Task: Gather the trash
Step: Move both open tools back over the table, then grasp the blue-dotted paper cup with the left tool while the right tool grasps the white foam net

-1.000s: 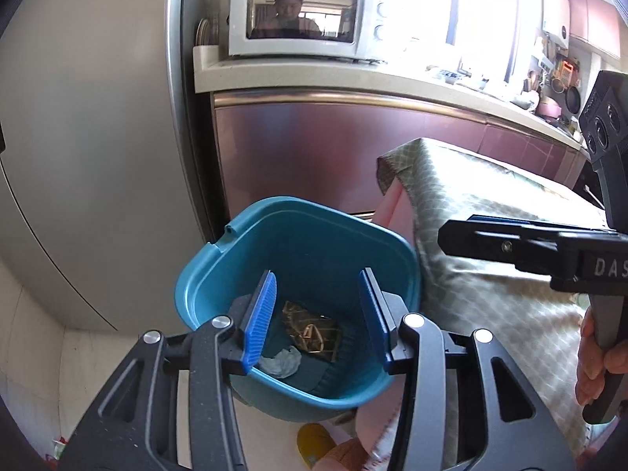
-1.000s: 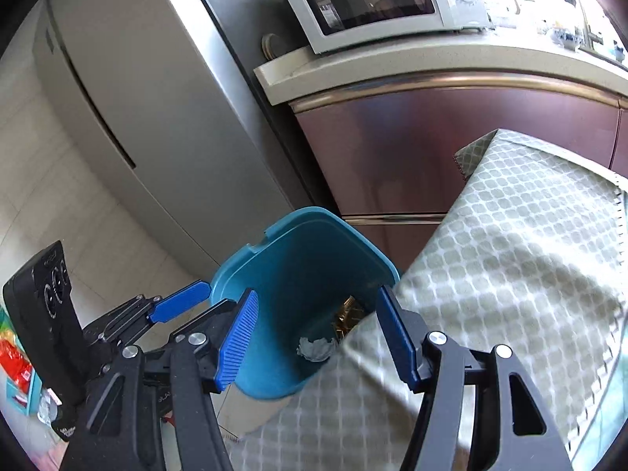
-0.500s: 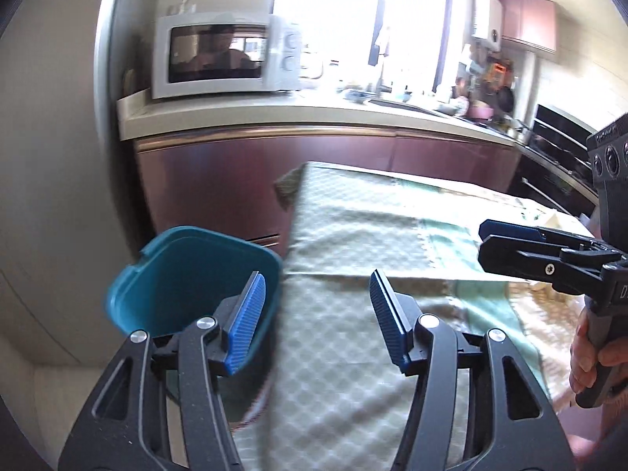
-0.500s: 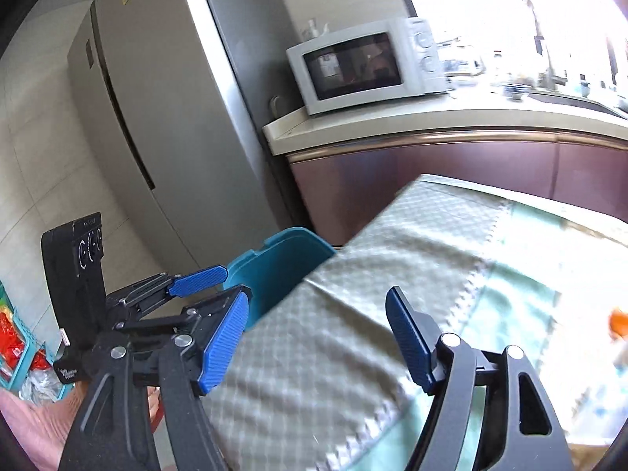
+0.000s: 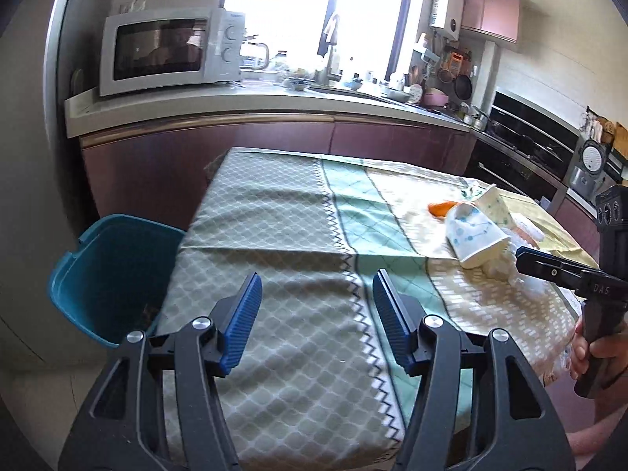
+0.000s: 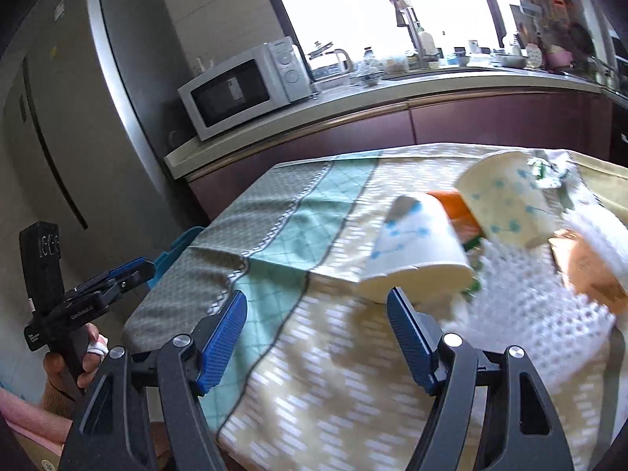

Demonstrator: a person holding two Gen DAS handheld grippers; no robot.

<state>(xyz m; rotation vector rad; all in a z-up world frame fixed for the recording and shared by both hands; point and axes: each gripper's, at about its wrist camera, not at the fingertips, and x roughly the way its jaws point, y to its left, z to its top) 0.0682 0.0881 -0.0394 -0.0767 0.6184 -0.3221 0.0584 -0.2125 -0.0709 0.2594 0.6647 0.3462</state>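
Two white paper cups with blue dots lie tipped on the tablecloth, one nearer (image 5: 477, 237) (image 6: 418, 251) and one behind it (image 5: 492, 204) (image 6: 506, 200). An orange wrapper (image 5: 439, 208) (image 6: 457, 212), white tissue (image 6: 541, 298) and a tan packet (image 6: 588, 271) lie among them. My right gripper (image 6: 318, 331) is open and empty just short of the nearer cup; it also shows in the left wrist view (image 5: 549, 265). My left gripper (image 5: 316, 316) is open and empty over the tablecloth's left part. A teal trash bin (image 5: 106, 271) stands on the floor left of the table.
The table (image 5: 274, 235) wears a checked green and beige cloth. A maroon kitchen counter (image 5: 235, 145) with a white microwave (image 5: 168, 49) runs behind it. A steel fridge (image 6: 78, 117) stands at the left. An oven (image 5: 526, 133) is at the right.
Both grippers have swung up and right from the trash bin to the table. The cups and wrappers have come into view, and the bin now sits at the left edge.
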